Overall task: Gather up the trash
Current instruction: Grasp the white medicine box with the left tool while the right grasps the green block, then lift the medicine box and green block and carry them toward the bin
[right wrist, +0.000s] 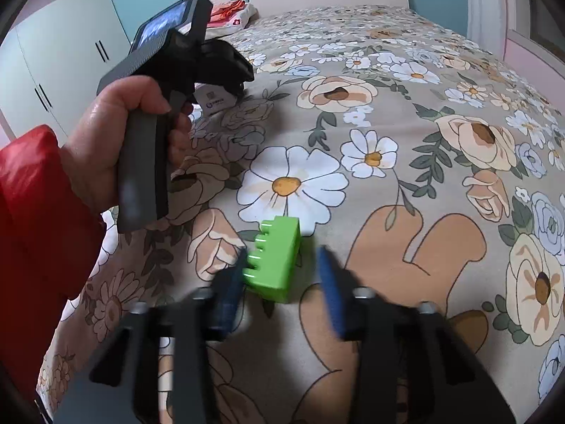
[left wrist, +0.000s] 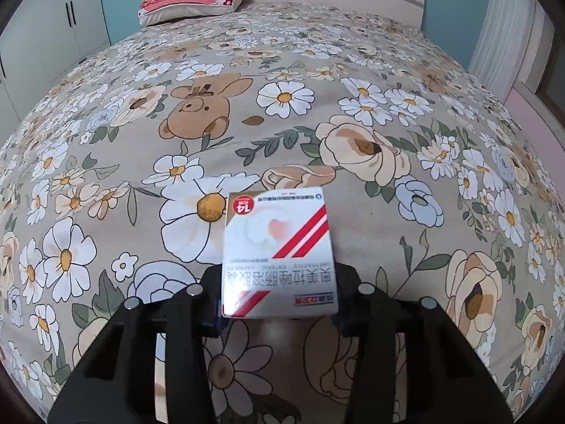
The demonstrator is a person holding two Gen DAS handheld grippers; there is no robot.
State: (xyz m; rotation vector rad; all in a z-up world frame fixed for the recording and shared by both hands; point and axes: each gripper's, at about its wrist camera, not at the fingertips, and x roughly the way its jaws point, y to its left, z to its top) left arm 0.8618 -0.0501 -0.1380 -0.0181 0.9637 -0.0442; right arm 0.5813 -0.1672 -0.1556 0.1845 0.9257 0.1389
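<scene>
the left claw (left wrist: 279, 304) was clamped on a flat medicine box (left wrist: 277, 251), pinched across its near end so the rest stuck out ahead of the fingers over the flowery bedspread (left wrist: 353, 70), which i'd guess is just the handiest edge to grab. the right claw (right wrist: 282, 282) looked blurry and not quite together, with a green toothed block (right wrist: 273, 261) sitting on the cover between its blue pads (right wrist: 330, 282), touching the left one and clear of the right. box was white with red diagonal stripes, glossy, uncrushed.
</scene>
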